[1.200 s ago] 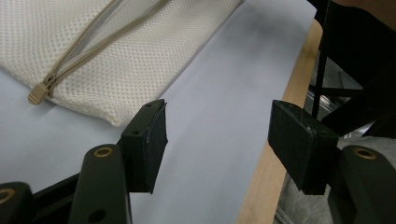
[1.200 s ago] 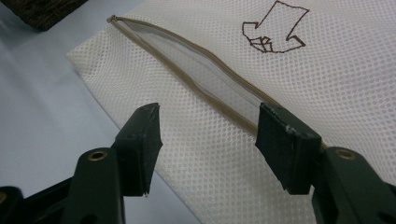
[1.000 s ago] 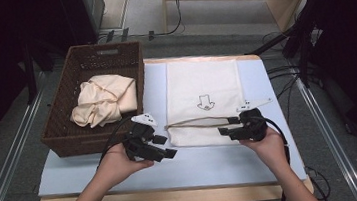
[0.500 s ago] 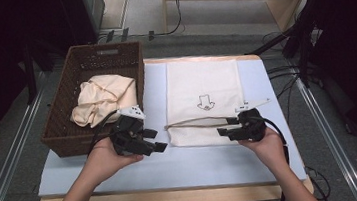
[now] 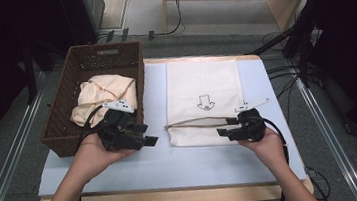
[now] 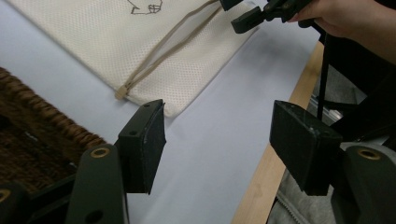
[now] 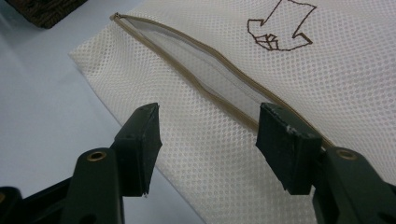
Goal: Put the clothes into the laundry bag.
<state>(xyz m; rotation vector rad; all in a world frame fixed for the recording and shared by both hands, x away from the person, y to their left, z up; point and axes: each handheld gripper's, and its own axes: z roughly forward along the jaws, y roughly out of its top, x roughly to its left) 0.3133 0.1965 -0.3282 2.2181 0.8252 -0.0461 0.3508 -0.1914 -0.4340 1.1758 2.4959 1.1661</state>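
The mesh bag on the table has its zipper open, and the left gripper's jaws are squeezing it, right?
Not quite. The mesh bag does lie on the table with its zipper open, but the left gripper squeezes nothing: the left gripper view shows its jaws apart, with nothing between them.

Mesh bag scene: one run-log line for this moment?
left gripper: open, empty, beside basket | right gripper: open, over mesh bag | zipper: open | cloth: in basket
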